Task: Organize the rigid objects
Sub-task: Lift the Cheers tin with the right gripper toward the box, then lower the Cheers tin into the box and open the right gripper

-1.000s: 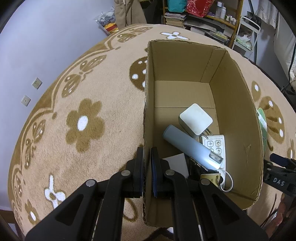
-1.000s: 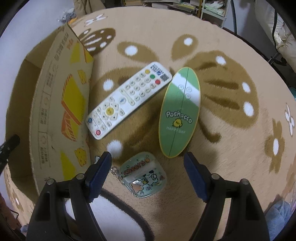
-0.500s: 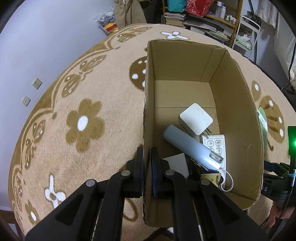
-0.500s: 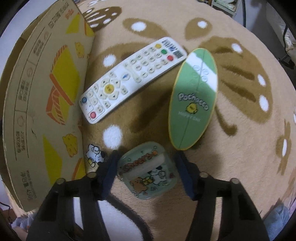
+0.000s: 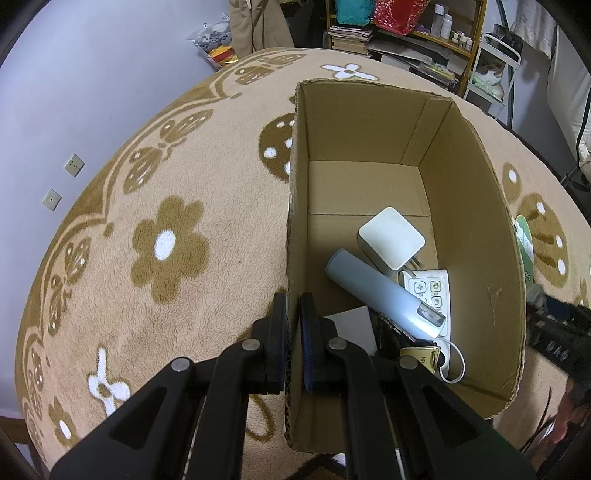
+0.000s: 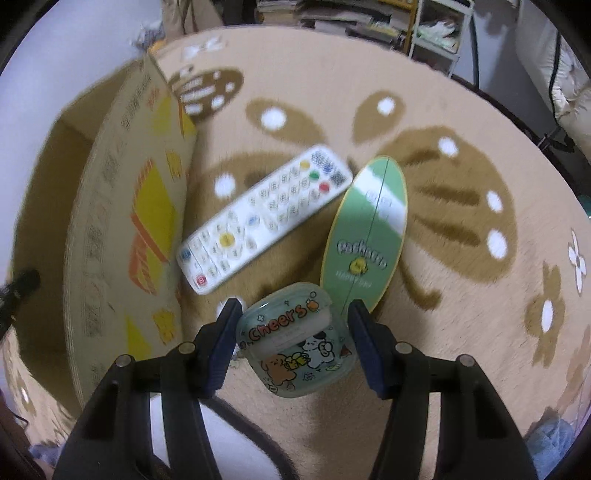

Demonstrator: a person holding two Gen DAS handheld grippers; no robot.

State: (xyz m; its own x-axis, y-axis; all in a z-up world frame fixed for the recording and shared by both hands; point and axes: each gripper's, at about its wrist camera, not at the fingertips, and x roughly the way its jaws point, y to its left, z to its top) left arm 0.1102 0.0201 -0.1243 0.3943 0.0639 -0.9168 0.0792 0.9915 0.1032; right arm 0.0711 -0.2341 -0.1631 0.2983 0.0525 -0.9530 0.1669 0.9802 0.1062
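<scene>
My left gripper is shut on the near left wall of an open cardboard box standing on the carpet. Inside the box lie a white charger, a grey-blue cylinder, a white button panel and a white card. My right gripper is shut on a clear "Cheers" cartoon case, tilted and held just above the carpet. Beyond it lie a white remote and a green oval Pochacco case. The box's printed outer wall stands to their left.
A beige carpet with brown flowers and butterflies covers the floor. Shelves with books and bottles stand at the back, and a purple wall with sockets is on the left. A blue cloth lies at the lower right.
The right jaws came down around the Cheers case, closed on it and raised it a little; the view is now blurred. The left gripper has kept still on the box wall.
</scene>
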